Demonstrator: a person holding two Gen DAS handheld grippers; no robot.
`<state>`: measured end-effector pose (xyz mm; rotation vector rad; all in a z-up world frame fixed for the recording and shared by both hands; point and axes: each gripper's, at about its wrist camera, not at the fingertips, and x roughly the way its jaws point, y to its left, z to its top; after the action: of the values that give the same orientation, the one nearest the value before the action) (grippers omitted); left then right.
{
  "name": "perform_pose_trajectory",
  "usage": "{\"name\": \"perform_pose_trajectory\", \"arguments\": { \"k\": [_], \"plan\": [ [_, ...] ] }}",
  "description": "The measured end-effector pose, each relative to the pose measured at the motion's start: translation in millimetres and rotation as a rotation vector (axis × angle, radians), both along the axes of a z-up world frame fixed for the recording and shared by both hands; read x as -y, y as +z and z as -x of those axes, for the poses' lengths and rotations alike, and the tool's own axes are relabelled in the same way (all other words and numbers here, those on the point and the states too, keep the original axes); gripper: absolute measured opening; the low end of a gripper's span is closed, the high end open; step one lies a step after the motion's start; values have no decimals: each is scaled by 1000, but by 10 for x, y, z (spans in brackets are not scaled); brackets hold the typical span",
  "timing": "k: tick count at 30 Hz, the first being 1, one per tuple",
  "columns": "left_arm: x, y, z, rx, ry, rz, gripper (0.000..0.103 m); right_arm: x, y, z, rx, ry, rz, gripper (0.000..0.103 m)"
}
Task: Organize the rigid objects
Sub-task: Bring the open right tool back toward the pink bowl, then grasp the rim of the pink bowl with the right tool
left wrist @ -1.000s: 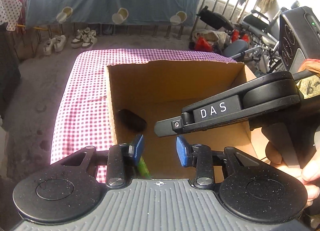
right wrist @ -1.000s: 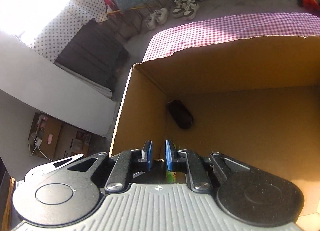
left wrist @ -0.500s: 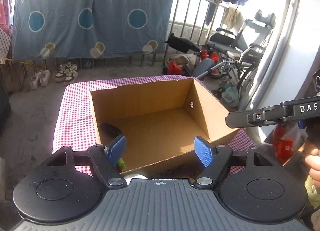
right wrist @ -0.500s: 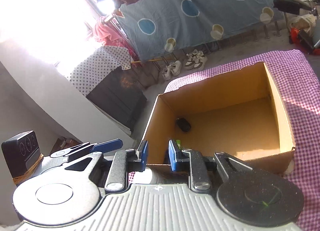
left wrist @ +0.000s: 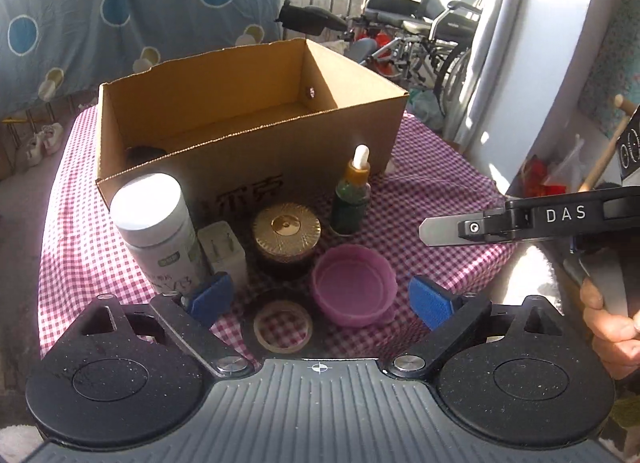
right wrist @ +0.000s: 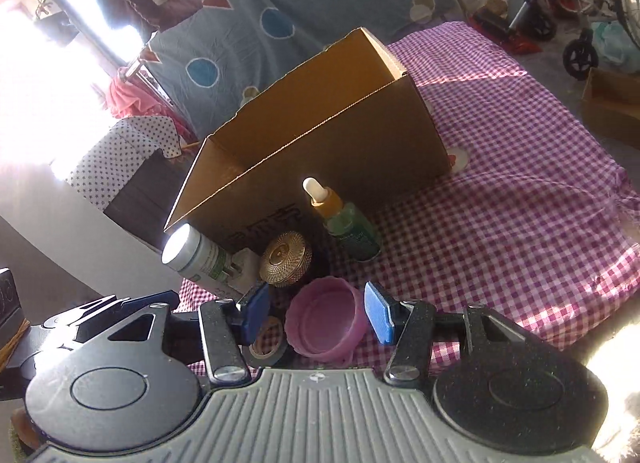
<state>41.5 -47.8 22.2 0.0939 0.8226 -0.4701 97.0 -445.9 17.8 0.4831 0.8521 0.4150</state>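
On checked cloth (left wrist: pixel 420 199), small items sit before the box (left wrist: pixel 248 111). Left gripper (left wrist: pixel 320 299) and right gripper (right wrist: pixel 316 315) jaws opening, nothing gripped; pink cup (right wrist: pixel 326 321) between right's pads.

Counter (left wrist: pixel 440 167), covered in pink-and-white checked cloth. Directly on it:
- cardboard box (left wrist: pixel 288 159), open-topped, toward the far edge;
- white-capped bottle (left wrist: pixel 156 231), nearest the left edge, just before the box;
- white plug adapter (left wrist: pixel 222 251), beside the bottle;
- gold-lidded jar (left wrist: pixel 287 239);
- green dropper bottle (left wrist: pixel 352 195), upright;
- purple cup (left wrist: pixel 354 289), open side up;
- tape roll (left wrist: pixel 283 326), flat, closest to the near edge.
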Motion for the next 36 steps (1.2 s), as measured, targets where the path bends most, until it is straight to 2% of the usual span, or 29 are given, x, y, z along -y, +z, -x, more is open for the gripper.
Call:
{"name": "perform_pose_trajectory", "arguments": {
  "k": [6,8,14,17,21,30,36],
  "plan": [
    [305,-311,32,11,-42,-76,95,-153,-162,3,30,20,81,47],
    [390,-383,9,21,-52,-104,91,-208,-218,-34,30,26,102,44],
    [523,-492,-60,25,-58,-140,78,-292,-419,-175,-4,36,117,33],
    [526,-531,-54,23,-54,-158,75,-328,-493,-236,-18,50,136,30],
    [539,-549,-47,25,-50,-172,74,-337,-521,-272,-7,62,173,20],
    [730,-586,-86,9,-104,-181,78,-108,-526,-273,1,9,193,19],
    [853,-626,-177,-18,-125,-159,79,32,-548,-258,-8,-16,150,19]
  ]
}}
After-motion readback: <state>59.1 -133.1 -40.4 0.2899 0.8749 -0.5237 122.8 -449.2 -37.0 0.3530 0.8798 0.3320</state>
